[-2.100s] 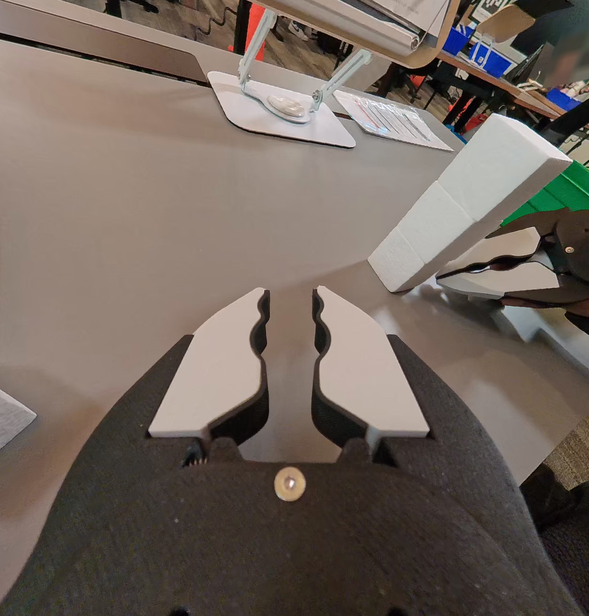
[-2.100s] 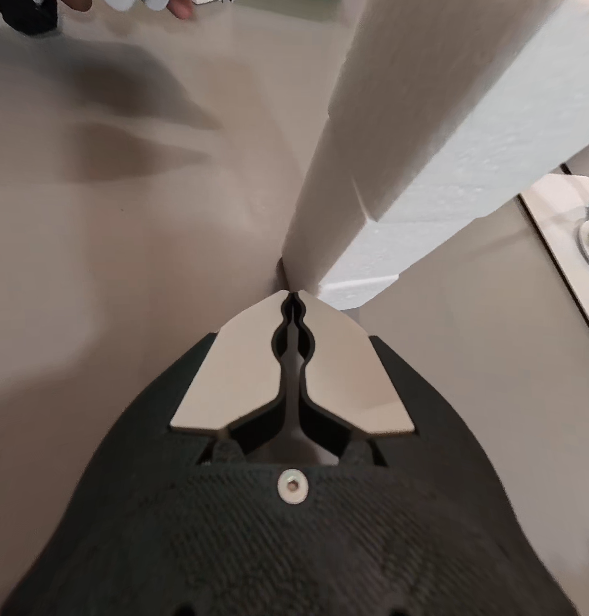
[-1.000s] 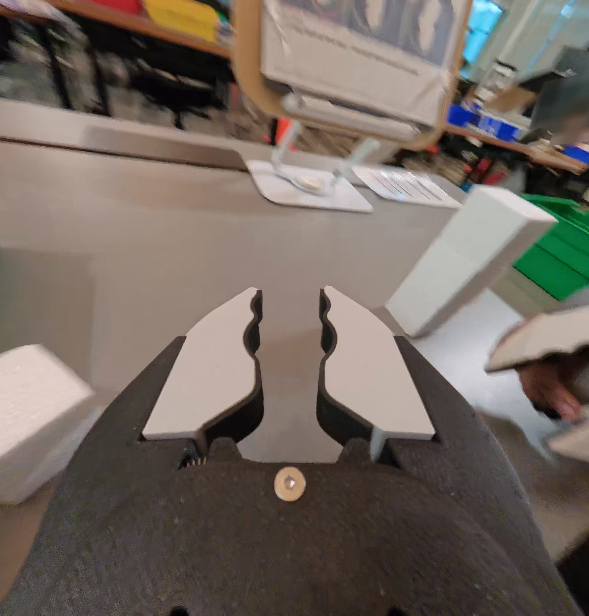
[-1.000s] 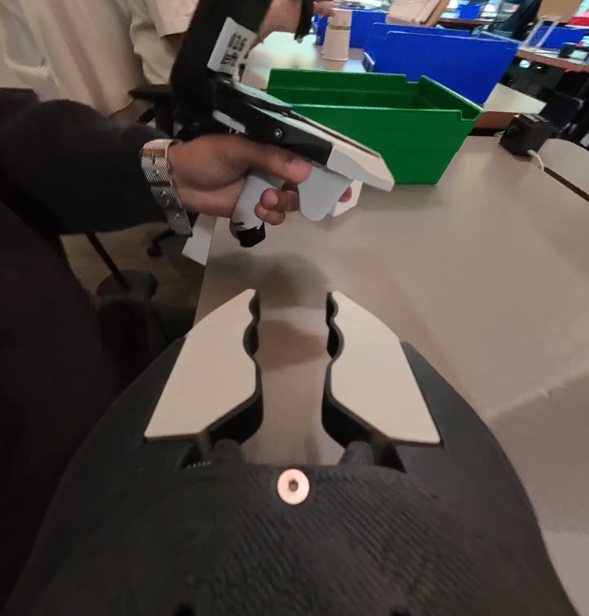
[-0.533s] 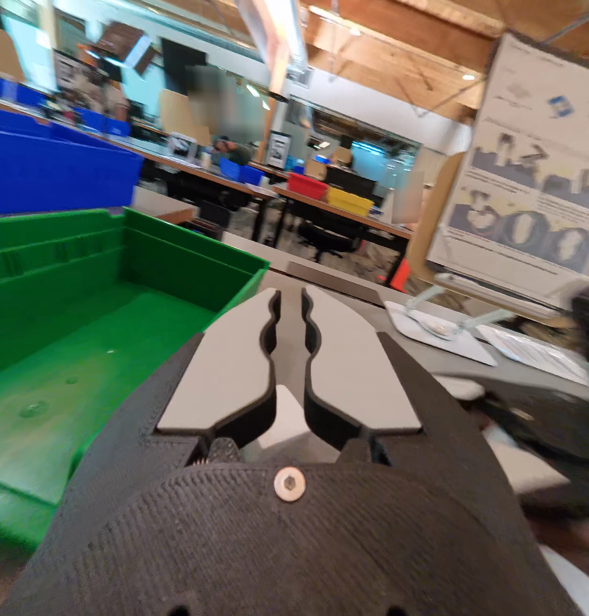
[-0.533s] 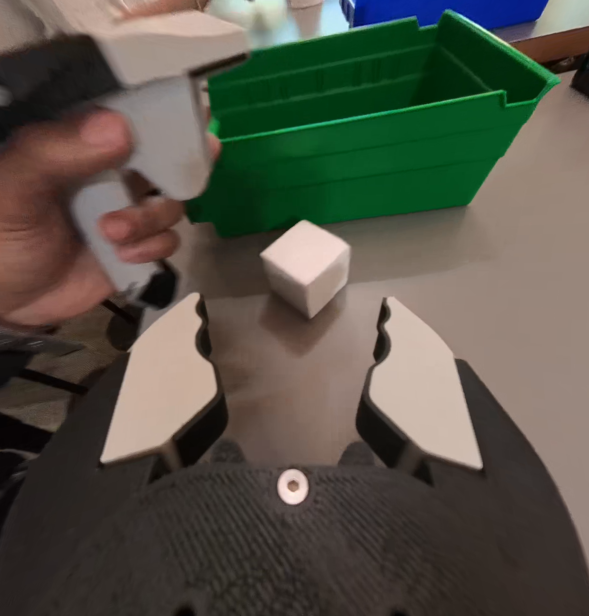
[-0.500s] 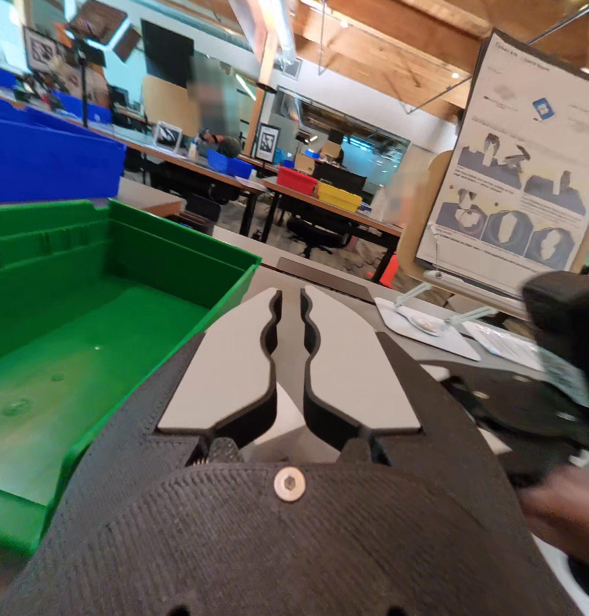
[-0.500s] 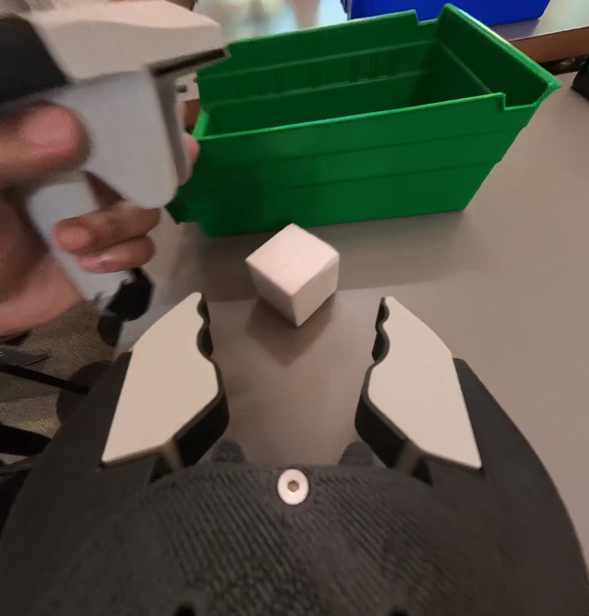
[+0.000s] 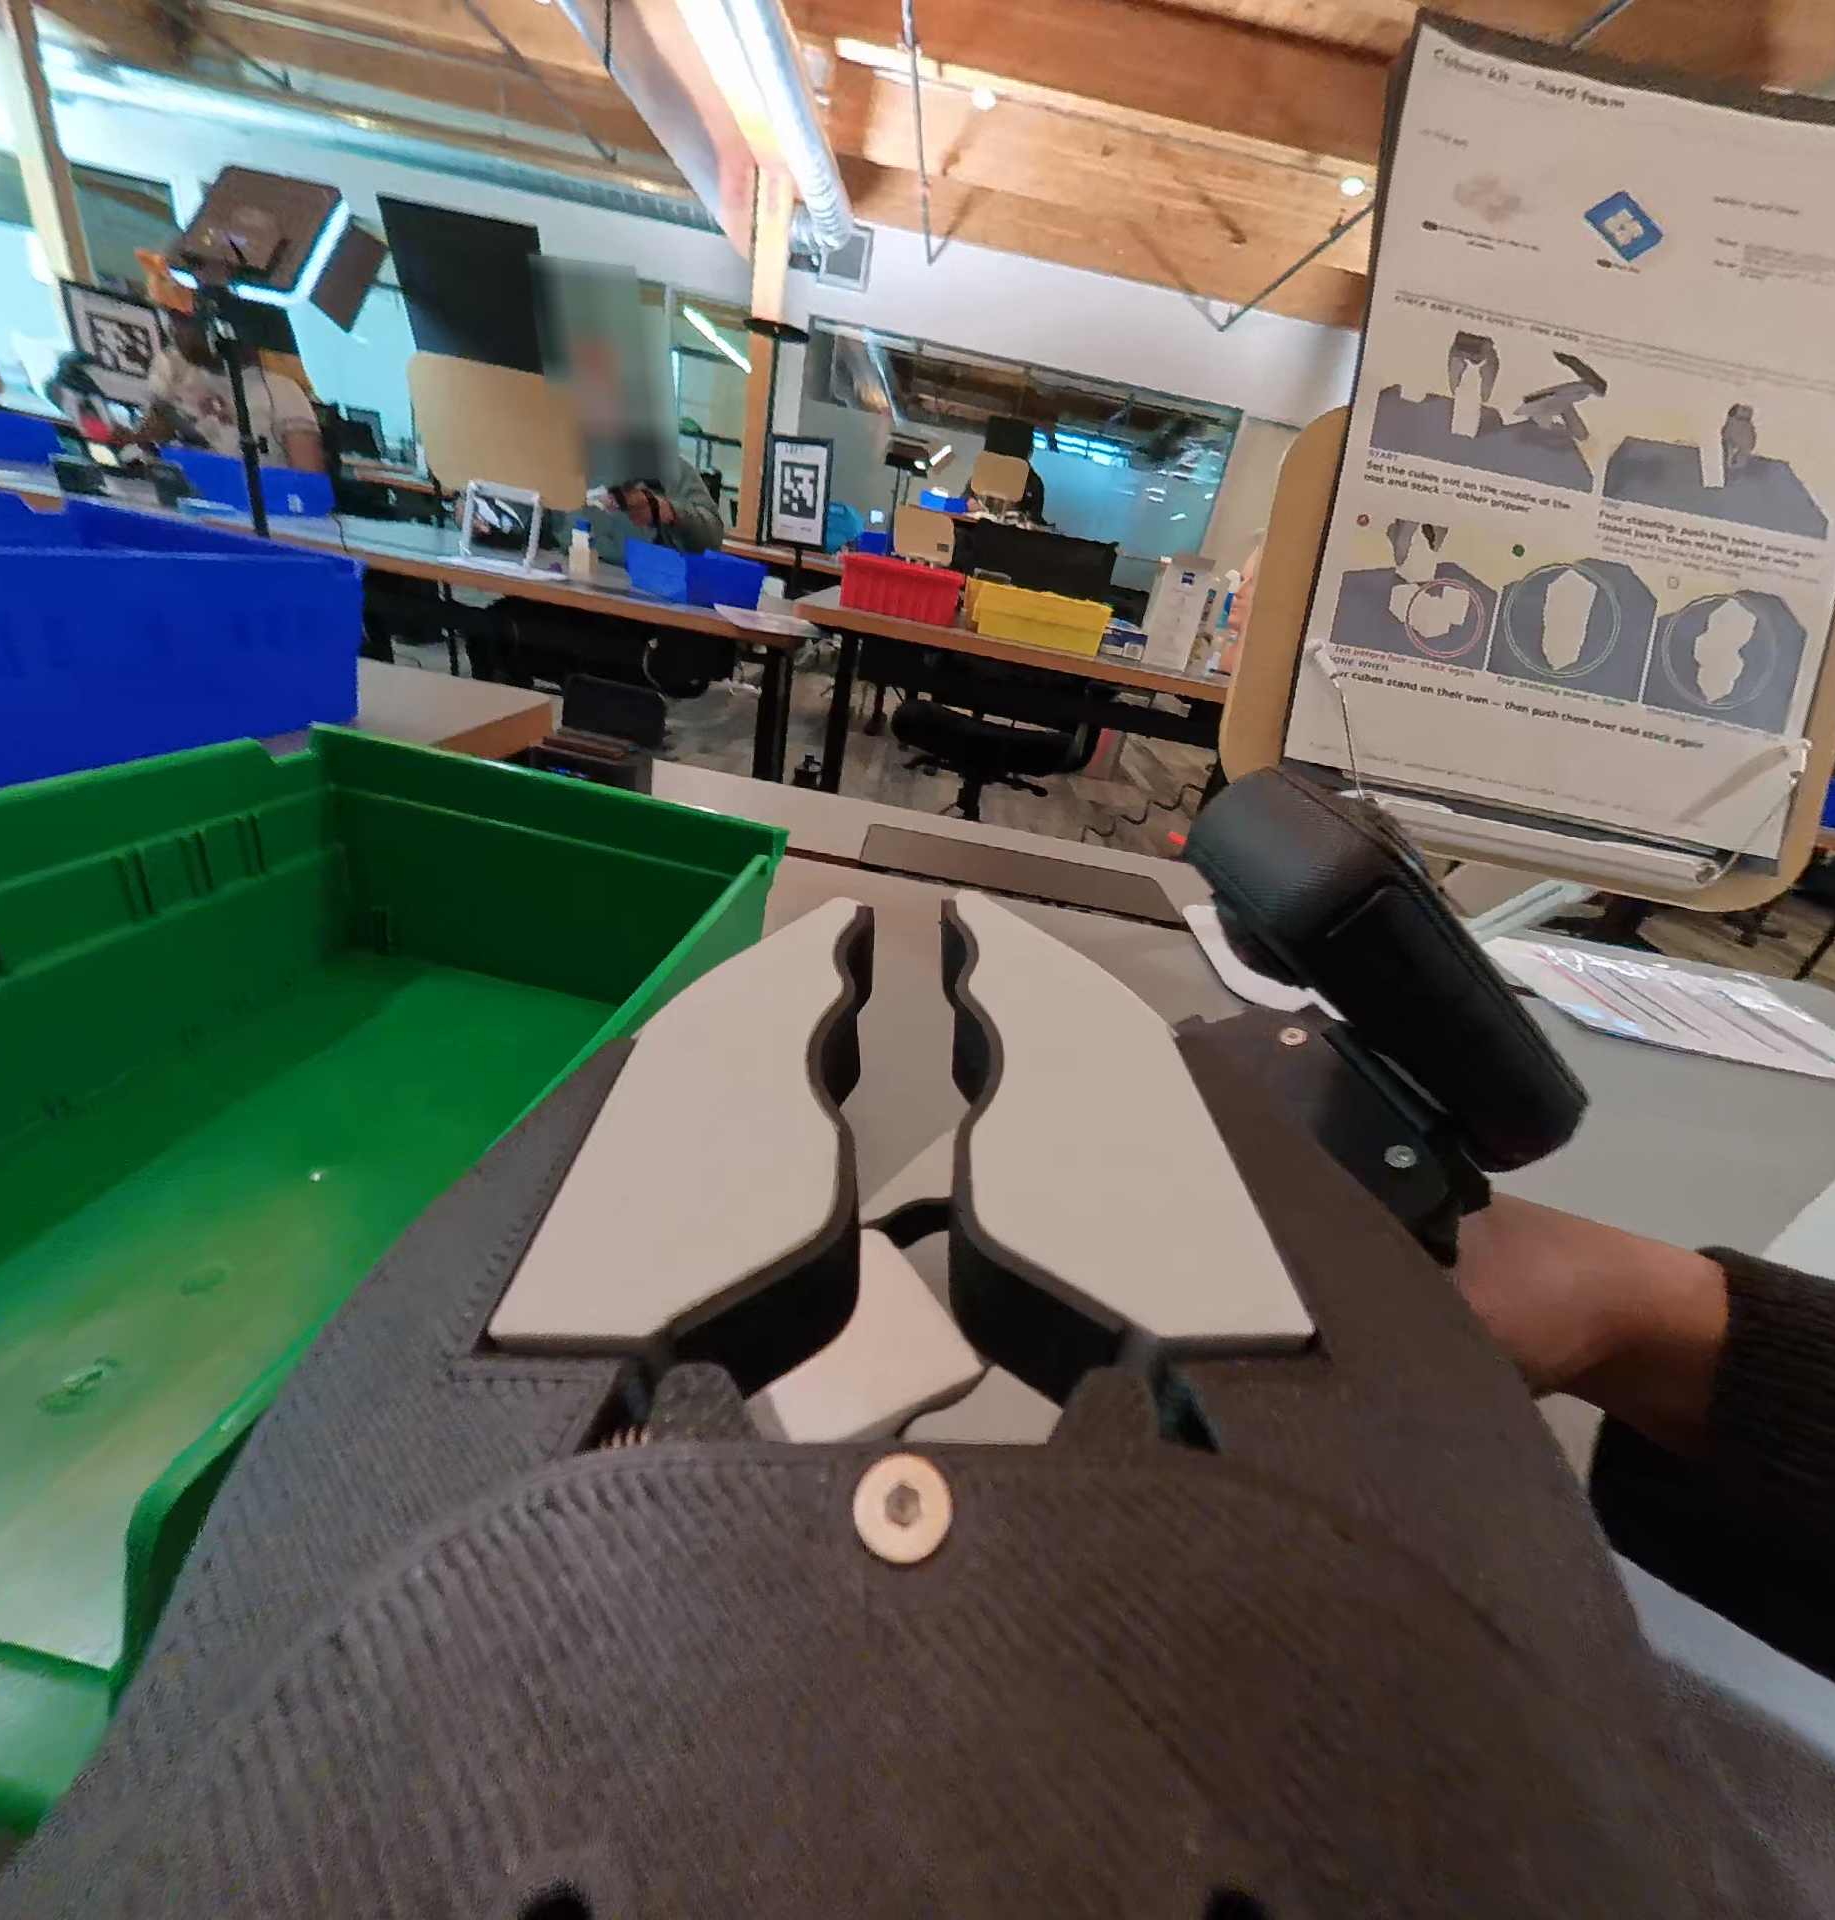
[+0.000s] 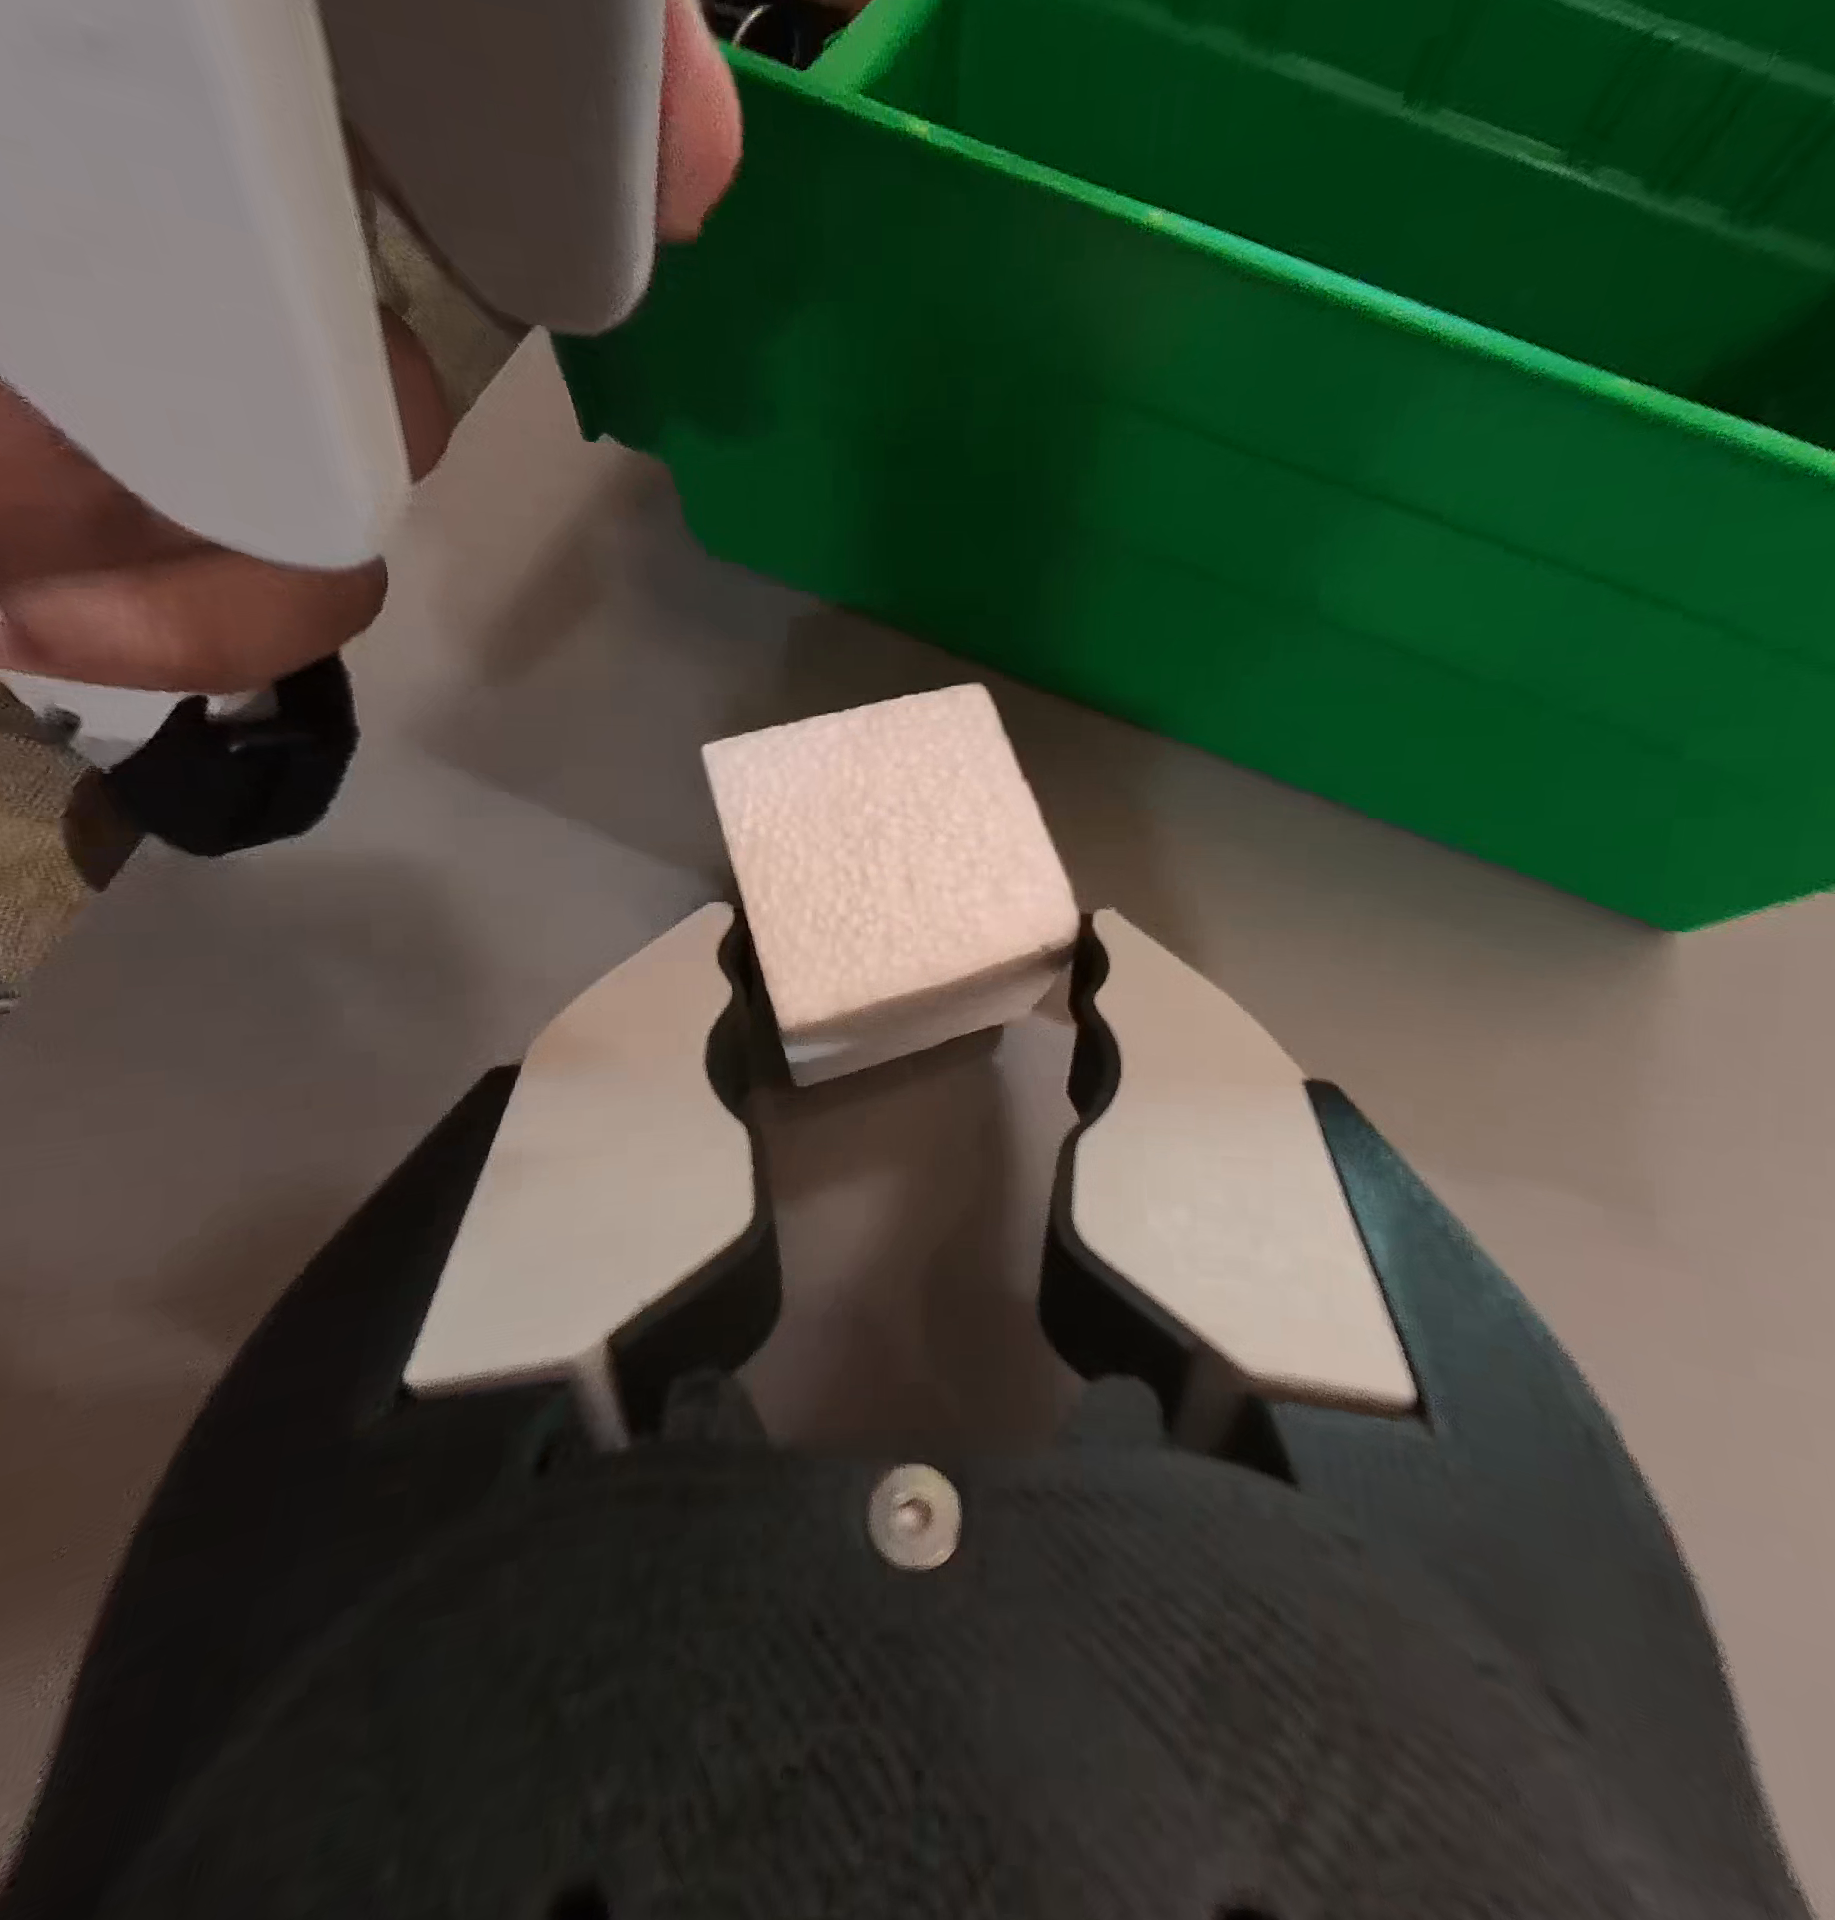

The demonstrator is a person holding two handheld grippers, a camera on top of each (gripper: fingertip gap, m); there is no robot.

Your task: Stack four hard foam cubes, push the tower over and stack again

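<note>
Cube now between right jaws

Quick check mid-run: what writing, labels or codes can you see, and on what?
Instruction sheet on the stand: printed text and pictures, legible, not quoted here.
Laminated sheet on the table: too blurred.
Code sign far back: black-and-white pattern, no words.
Right wrist view: none.
</note>
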